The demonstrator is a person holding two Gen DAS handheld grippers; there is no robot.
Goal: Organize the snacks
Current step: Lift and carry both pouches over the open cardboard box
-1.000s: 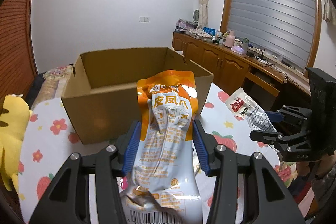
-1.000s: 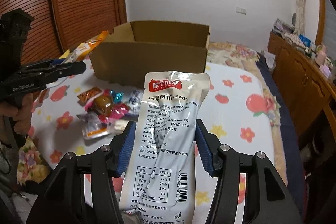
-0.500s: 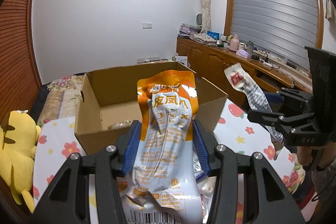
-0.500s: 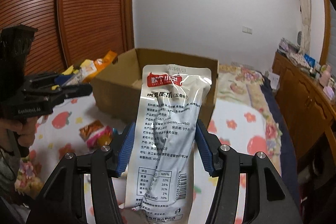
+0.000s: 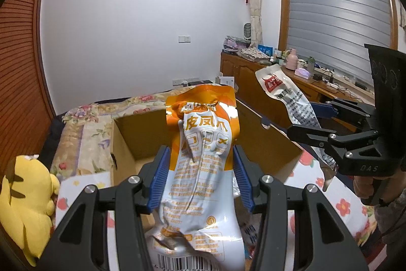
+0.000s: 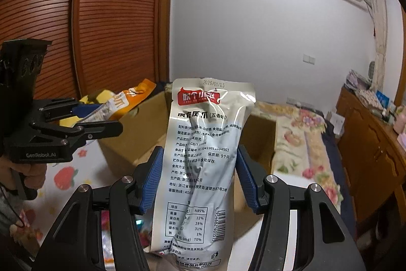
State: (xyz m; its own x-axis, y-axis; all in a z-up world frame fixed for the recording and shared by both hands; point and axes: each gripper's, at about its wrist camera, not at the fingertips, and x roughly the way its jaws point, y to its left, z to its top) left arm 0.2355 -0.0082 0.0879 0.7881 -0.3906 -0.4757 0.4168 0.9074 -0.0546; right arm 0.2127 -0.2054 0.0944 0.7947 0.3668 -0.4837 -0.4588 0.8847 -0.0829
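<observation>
My left gripper [image 5: 200, 174] is shut on an orange and white snack pouch [image 5: 203, 144] and holds it upright in front of the open cardboard box [image 5: 127, 141]. My right gripper [image 6: 199, 179] is shut on a silver snack pouch [image 6: 203, 149] with a red logo, held upright before the same box [image 6: 261, 141]. In the left wrist view the right gripper [image 5: 317, 123] and its silver pouch [image 5: 286, 98] hang over the box's right wall. In the right wrist view the left gripper [image 6: 101, 118] and its orange pouch [image 6: 127, 100] are at the box's left side.
The box stands on a strawberry and flower tablecloth [image 5: 340, 197]. A few small snacks [image 6: 142, 227] lie on the cloth near the box. A yellow plush toy [image 5: 25, 197] sits at the left. A floral bed [image 6: 302, 141] lies behind and a wooden cabinet [image 6: 373, 144] at the right.
Both grippers have risen and come closer to the box with their pouches. The box now sits lower and nearer in both views, and its inside shows.
</observation>
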